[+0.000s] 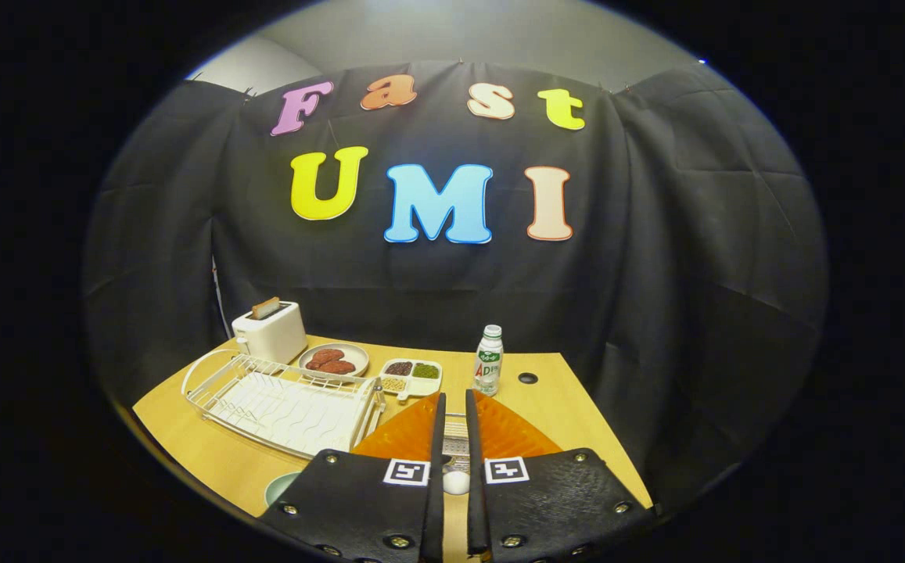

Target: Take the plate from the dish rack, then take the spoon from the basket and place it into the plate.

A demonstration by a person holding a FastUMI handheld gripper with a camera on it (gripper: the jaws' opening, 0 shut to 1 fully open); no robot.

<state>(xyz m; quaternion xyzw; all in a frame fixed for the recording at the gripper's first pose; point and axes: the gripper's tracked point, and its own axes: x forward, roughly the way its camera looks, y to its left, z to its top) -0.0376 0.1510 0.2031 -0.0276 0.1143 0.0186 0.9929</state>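
**A:** How do your fingers stand?

**B:** My gripper has its two fingers drawn close together, with a narrow slot left between them. They rise from the lower middle of the picture.

**A:** Are they holding anything?

**B:** A small white rounded thing sits low in the slot, with a bit of metal mesh just above it. I cannot tell whether my fingers press on either, nor whether the white thing is the spoon.

**A:** And the plate?

**B:** The orange plate lies on the wooden table, out of the rack. My fingers cross over it, so it shows on both sides of them.

**A:** Where is the rack?

**B:** The white wire dish rack lies left of my fingers, in the lower left of the picture, its near corner just beside the plate.

**A:** What else is on the table?

**B:** Beyond the rack, at the far left, a white toaster holds a slice of toast. Right of it sits a dish of brown patties, then a white divided tray with dark, green and pale fillings. A small bottle stands upright just beyond my right finger's tip, with a dark round hole in the tabletop beside it. A pale green bowl rim peeks out beside my left finger's base.
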